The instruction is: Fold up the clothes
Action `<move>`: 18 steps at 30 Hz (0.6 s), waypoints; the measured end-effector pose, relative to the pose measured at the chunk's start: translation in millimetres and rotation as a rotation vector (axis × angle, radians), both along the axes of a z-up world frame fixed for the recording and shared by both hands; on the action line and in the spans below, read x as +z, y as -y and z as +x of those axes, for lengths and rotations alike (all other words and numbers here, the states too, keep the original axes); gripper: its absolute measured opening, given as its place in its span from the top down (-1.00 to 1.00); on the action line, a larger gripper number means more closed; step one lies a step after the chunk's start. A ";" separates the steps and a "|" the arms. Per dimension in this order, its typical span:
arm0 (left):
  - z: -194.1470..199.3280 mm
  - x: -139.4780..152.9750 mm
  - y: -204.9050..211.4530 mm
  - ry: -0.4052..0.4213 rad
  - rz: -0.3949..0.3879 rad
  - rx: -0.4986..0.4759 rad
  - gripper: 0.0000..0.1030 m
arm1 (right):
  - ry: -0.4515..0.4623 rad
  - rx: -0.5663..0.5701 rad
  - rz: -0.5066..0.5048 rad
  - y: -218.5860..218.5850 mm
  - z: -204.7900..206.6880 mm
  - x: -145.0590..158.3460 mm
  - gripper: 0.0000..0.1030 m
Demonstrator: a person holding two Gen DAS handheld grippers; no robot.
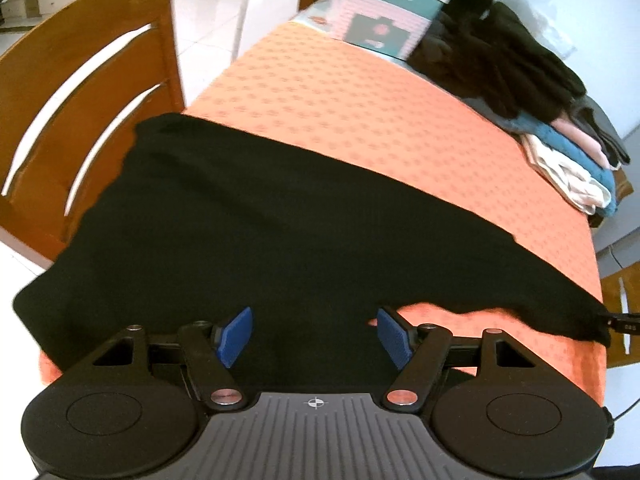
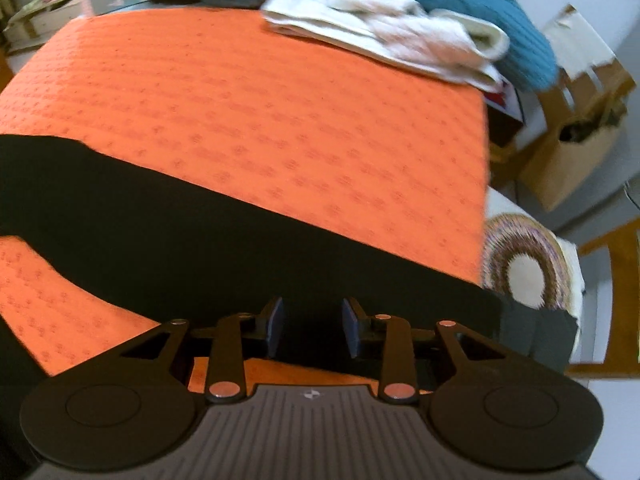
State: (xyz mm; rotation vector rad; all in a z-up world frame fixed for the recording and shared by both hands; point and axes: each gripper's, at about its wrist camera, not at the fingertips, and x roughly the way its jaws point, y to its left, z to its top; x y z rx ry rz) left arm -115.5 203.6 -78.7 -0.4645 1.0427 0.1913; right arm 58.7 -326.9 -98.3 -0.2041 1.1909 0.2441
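A black garment (image 1: 248, 224) lies spread across the near part of the orange tablecloth (image 1: 360, 104). Its left end hangs past the table edge by a chair. My left gripper (image 1: 316, 334) is open, its blue pads (image 1: 236, 336) wide apart just over the garment's near edge. In the right wrist view the same black garment (image 2: 200, 232) runs as a band to the table's right edge. My right gripper (image 2: 313, 326) is partly open over the band's near edge, with dark cloth between the pads (image 2: 276, 326). I cannot tell if they touch it.
A pile of folded clothes (image 1: 560, 148) sits at the far right of the table, also seen in the right wrist view (image 2: 400, 36). Boxes (image 1: 384, 4) stand at the far end. A wooden chair (image 1: 80, 100) is at left. A round woven cushion (image 2: 524, 264) lies right of the table.
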 end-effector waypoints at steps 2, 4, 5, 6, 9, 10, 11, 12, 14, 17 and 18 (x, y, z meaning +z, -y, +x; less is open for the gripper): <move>4.3 1.6 14.1 0.001 0.001 -0.007 -0.41 | -0.003 -0.036 0.007 18.0 -1.1 -3.2 0.27; 6.5 1.0 25.7 -0.003 0.000 -0.008 -0.41 | -0.007 -0.073 0.015 35.7 -3.0 -7.8 0.26; 7.5 0.4 31.3 -0.007 -0.001 -0.010 -0.41 | -0.008 -0.092 0.020 44.4 -4.0 -10.1 0.24; 8.5 -0.1 37.0 -0.011 -0.002 -0.012 -0.41 | -0.010 -0.110 0.023 51.9 -5.3 -13.0 0.22; 11.6 -1.8 53.9 -0.022 -0.004 -0.018 -0.41 | -0.015 -0.158 0.043 72.9 -9.8 -21.1 0.16; 12.7 -2.3 59.5 -0.025 -0.005 -0.020 -0.41 | -0.015 -0.172 0.053 78.8 -11.6 -23.0 0.16; 13.7 -2.9 65.2 -0.029 -0.006 -0.021 -0.42 | -0.011 -0.184 0.068 84.0 -12.8 -24.2 0.13; 14.6 -3.5 70.7 -0.033 -0.007 -0.024 -0.42 | -0.008 -0.196 0.082 89.1 -14.0 -25.2 0.09; 14.2 -6.0 77.0 -0.043 -0.004 -0.037 -0.42 | -0.003 -0.217 0.111 96.4 -15.1 -26.0 0.08; 12.7 -8.8 80.3 -0.063 -0.008 -0.043 -0.42 | -0.001 -0.238 0.145 104.6 -15.0 -27.7 0.08; 12.7 -9.6 81.4 -0.070 -0.009 -0.044 -0.42 | 0.002 -0.239 0.148 106.2 -14.8 -28.0 0.08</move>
